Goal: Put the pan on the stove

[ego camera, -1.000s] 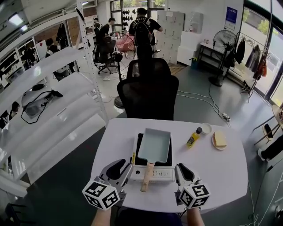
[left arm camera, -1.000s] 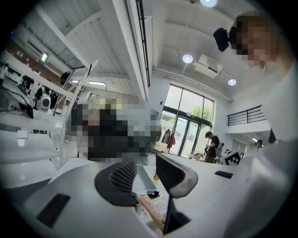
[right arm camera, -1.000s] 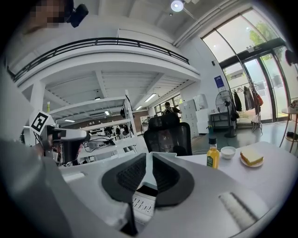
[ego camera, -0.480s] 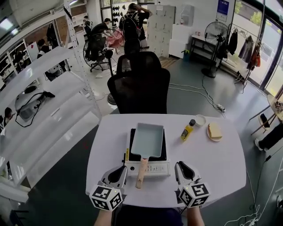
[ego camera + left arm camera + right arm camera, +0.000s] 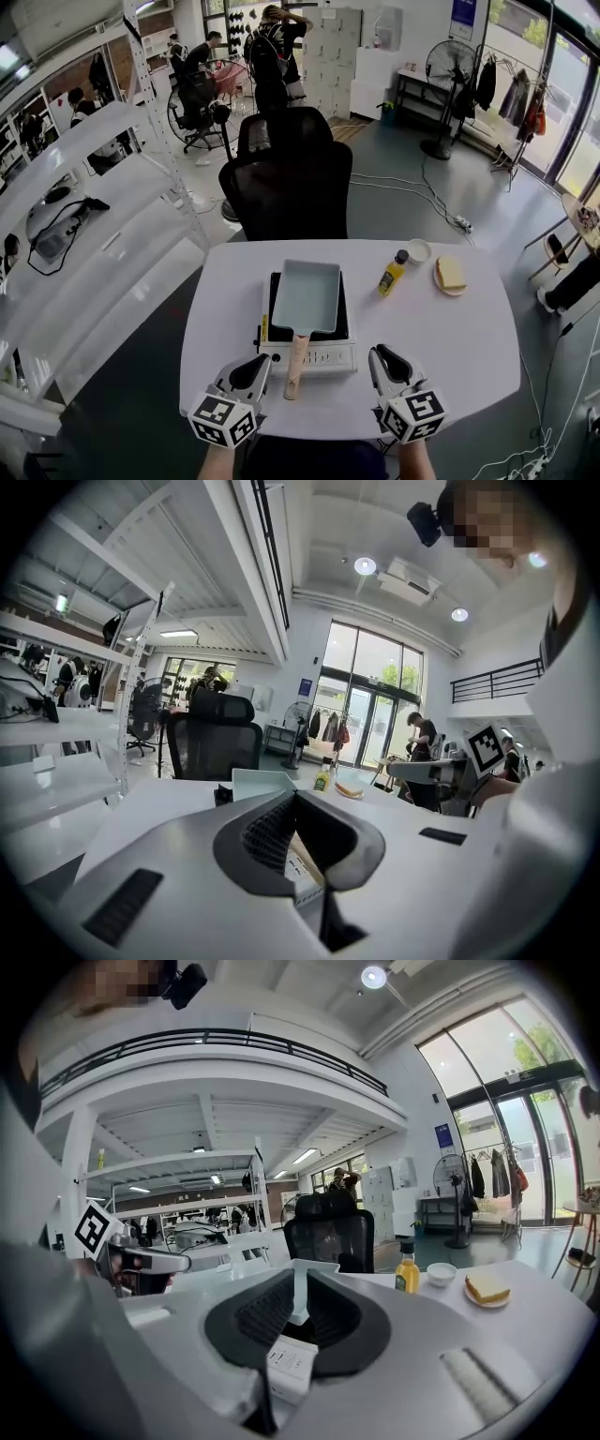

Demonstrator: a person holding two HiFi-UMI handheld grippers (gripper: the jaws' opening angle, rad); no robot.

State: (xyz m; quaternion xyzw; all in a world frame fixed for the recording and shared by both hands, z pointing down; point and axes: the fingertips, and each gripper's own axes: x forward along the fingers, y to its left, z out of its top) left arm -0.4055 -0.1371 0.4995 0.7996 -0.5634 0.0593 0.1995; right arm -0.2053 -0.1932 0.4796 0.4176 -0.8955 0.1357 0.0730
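Observation:
The pale grey-green rectangular pan rests on the white portable stove at the middle of the round white table. Its wooden handle sticks out over the stove's front toward me. My left gripper hovers just left of the handle, shut and empty, with the stove showing past its jaws. On the other side of the handle, at the stove's front corner, my right gripper is shut too and holds nothing. The right gripper view shows the pan straight ahead.
A yellow bottle, a small white bowl and a plate with bread stand to the right of the stove. A black office chair is behind the table. White shelving runs along the left. People stand far back.
My left gripper's jaws have closed with nothing in them, and it has sunk toward the table. The pan and the stove have not moved, and the right gripper has barely shifted.

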